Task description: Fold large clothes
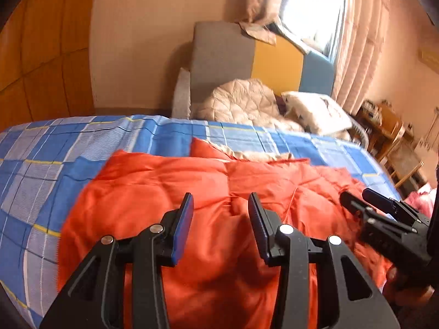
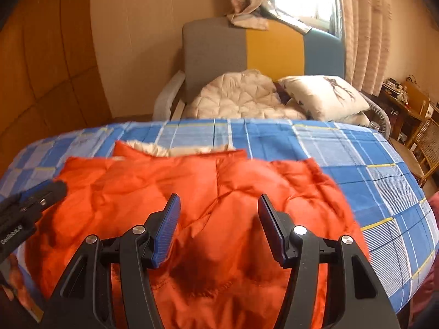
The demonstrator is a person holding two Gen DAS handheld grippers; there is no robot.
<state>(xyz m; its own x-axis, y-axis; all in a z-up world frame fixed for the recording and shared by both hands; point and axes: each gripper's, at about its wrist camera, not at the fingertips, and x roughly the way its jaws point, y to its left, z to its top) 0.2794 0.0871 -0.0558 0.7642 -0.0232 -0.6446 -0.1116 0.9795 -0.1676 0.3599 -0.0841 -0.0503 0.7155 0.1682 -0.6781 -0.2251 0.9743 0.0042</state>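
Observation:
An orange padded jacket (image 1: 208, 189) (image 2: 208, 186) lies spread flat on a bed with a blue checked sheet (image 1: 49, 153) (image 2: 356, 150). Its cream lining (image 1: 255, 155) (image 2: 175, 149) shows at the far edge. My left gripper (image 1: 221, 196) hovers above the jacket's middle, open, with nothing between its blue pads (image 1: 182, 224). My right gripper (image 2: 219, 196) hangs over the jacket too, open and empty. Each gripper shows in the other's view: the right gripper (image 1: 356, 197) over the jacket's right part, the left gripper (image 2: 46, 192) over its left part.
Behind the bed stands an armchair (image 1: 225, 54) (image 2: 216, 49) with a grey, yellow and blue back, holding a beige quilted coat (image 2: 241, 96) and a pillow (image 2: 326, 96). Curtains (image 2: 365, 27) frame a bright window. A wooden table and a cane chair (image 2: 428, 142) stand right, wooden panels (image 1: 41, 54) left.

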